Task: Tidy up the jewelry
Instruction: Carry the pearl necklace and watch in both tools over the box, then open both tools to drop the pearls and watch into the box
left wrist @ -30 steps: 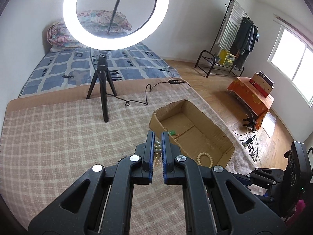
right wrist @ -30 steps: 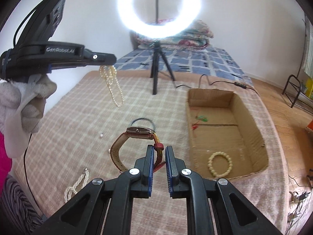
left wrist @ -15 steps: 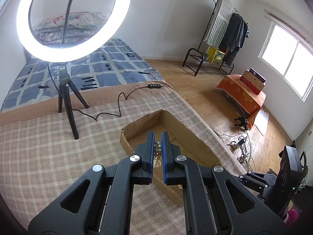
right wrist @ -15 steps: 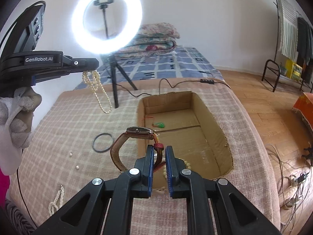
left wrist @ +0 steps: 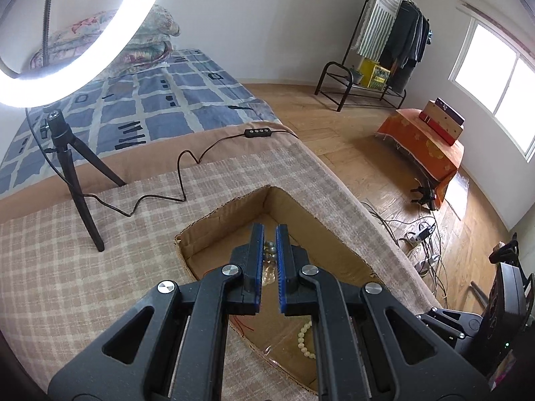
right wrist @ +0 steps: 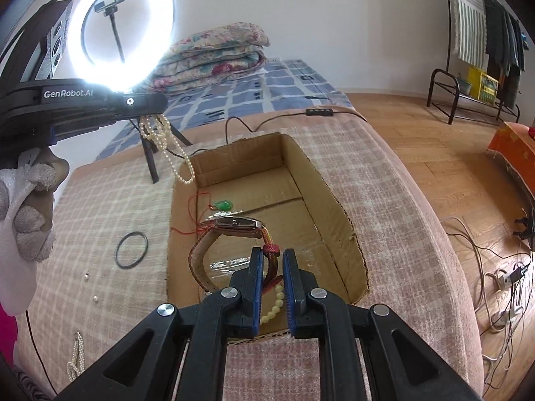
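My left gripper (left wrist: pixel 269 234) is shut on a pearl necklace (left wrist: pixel 269 260) and hovers over the open cardboard box (left wrist: pixel 224 214). In the right wrist view that necklace (right wrist: pixel 167 147) dangles from the left gripper (right wrist: pixel 157 107) over the box's near-left corner. My right gripper (right wrist: pixel 271 257) is shut on the strap of a brown leather watch (right wrist: pixel 234 225), held above the box (right wrist: pixel 327 214). Inside the box lie a cream bead bracelet (right wrist: pixel 274 304), also visible as a bead bracelet (left wrist: pixel 302 337), and a green pendant on red cord (right wrist: pixel 222 204).
On the checked blanket (right wrist: pixel 100 214) left of the box lie a black ring band (right wrist: pixel 131 250), small loose pearls (right wrist: pixel 87 275) and another pearl strand (right wrist: pixel 75 357). A ring light tripod (left wrist: pixel 75 180) and its cable (left wrist: pixel 180 170) stand behind the box. The bed edge drops to wooden floor at right.
Both grippers have travelled from over the blanket to above the box, carrying the necklace and the watch. The necklace now hangs at the box's rim.
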A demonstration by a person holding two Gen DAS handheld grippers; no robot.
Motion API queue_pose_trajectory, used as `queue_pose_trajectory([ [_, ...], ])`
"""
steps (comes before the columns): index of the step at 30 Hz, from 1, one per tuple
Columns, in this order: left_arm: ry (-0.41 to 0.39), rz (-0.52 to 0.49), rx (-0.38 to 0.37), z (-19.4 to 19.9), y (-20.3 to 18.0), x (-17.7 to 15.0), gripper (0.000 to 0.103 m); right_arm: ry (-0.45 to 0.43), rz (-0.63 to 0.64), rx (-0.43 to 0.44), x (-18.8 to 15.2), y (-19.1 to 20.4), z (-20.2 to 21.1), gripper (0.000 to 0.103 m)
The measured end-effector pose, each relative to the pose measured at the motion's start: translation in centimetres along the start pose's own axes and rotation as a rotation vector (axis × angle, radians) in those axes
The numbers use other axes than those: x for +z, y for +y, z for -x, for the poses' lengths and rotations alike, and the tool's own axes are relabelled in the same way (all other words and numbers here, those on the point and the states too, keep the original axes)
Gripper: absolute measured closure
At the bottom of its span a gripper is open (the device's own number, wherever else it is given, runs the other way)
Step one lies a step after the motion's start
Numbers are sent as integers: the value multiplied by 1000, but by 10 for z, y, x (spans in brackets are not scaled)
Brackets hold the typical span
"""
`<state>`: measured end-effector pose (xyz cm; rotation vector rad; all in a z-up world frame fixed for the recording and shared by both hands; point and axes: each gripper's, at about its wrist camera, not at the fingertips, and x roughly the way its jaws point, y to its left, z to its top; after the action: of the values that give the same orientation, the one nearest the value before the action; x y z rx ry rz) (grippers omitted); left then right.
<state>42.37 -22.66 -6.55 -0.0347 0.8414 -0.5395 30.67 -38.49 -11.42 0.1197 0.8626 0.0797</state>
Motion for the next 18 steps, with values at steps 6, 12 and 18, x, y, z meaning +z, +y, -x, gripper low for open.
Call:
queue_pose_trajectory([
  [6,36,0,12,-26,-5,2,98,21,2,-8,-1,0,-11,93],
  [12,59,-12,19,-40,-12,1,98,24,12,-12,-1,2,-13,93],
  [18,66,-9,16,-42,-15,0,98,15,29,-20,-1,6,-11,76],
])
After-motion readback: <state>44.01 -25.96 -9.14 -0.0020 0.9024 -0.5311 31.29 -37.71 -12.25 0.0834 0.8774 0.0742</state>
